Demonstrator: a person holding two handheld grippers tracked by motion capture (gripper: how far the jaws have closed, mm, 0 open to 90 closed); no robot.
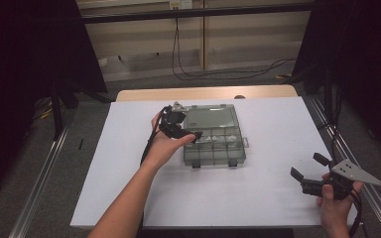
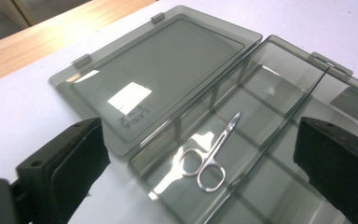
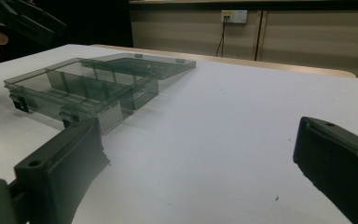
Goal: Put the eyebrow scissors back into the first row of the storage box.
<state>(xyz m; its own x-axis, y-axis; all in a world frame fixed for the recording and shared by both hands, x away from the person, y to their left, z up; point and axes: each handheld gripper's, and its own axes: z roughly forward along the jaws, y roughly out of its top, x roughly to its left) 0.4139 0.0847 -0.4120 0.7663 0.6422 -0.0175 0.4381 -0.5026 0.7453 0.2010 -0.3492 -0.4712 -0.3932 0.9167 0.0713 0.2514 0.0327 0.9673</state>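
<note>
A smoky see-through compartment box (image 1: 218,151) lies open mid-table, its lid (image 1: 211,118) folded flat behind it. In the left gripper view small silver scissors (image 2: 209,156) lie in one compartment of the box (image 2: 279,93), blades pointing toward the far end. My left gripper (image 1: 182,127) hovers over the box's left edge, jaws wide open and empty (image 2: 196,149). My right gripper (image 1: 308,166) is held at the front right, well away from the box, open with nothing between its jaws (image 3: 196,140). From there the box (image 3: 84,84) sits far left.
A white sheet (image 1: 268,188) covers the table; a strip of bare wood (image 1: 203,93) shows at the back. Metal rails (image 1: 39,183) run along both sides. Cables (image 1: 218,74) lie on the floor beyond the table, below a wall socket (image 3: 233,16).
</note>
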